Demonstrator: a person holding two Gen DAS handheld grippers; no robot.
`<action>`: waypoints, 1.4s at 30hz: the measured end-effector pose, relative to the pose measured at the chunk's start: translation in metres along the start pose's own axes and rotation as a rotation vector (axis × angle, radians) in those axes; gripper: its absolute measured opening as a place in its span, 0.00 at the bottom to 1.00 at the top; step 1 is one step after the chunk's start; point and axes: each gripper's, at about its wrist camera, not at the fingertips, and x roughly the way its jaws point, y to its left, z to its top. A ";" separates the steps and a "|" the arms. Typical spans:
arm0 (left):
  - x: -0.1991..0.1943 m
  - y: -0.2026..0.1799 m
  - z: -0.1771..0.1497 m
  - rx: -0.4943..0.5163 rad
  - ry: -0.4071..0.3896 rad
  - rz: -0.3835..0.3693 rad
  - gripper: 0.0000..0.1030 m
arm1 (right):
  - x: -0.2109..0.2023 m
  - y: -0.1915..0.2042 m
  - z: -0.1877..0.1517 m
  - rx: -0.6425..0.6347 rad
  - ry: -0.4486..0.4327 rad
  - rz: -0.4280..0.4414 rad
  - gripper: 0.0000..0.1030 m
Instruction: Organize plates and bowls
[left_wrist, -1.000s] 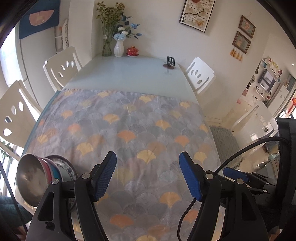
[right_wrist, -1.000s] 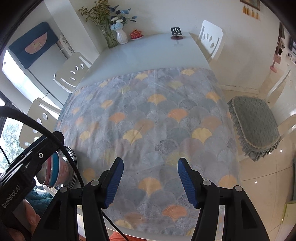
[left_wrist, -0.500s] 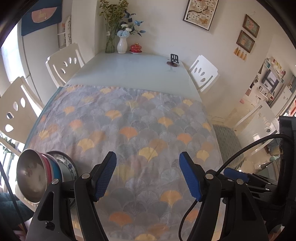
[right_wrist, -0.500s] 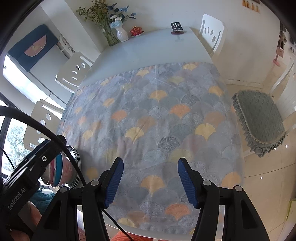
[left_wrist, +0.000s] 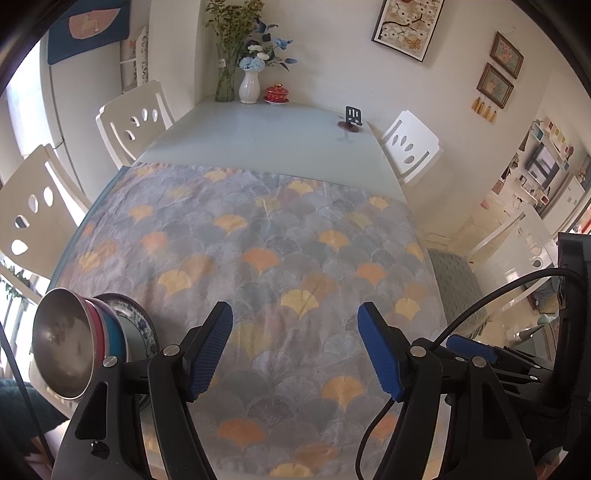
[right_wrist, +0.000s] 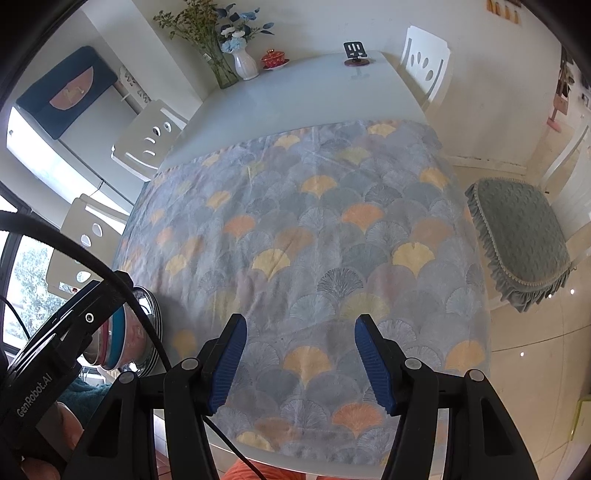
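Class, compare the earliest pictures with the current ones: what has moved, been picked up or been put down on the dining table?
Nothing visibly changed. The left gripper and right gripper stay open and empty over the patterned cloth, and the stack of bowls and plates remains at the table's near left edge, untouched.

bowls (left_wrist: 70, 350): 3 | plates (left_wrist: 138, 325): 1 | chairs (left_wrist: 135, 122): 4 | vases (left_wrist: 248, 86): 2

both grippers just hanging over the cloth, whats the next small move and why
Probably swing the left gripper toward the stack of bowls and plates at the table's near left corner. Both grippers are open and empty, and that stack sits just beside its left finger.
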 end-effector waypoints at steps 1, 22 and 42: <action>0.000 0.000 0.000 0.000 0.000 0.001 0.67 | 0.000 0.000 0.000 -0.002 0.001 -0.001 0.57; 0.020 0.002 0.005 0.015 0.015 0.034 0.67 | 0.014 -0.004 0.008 -0.008 0.027 -0.009 0.57; 0.048 0.001 0.019 0.106 -0.027 0.166 0.85 | 0.026 -0.010 0.027 -0.027 -0.009 -0.044 0.57</action>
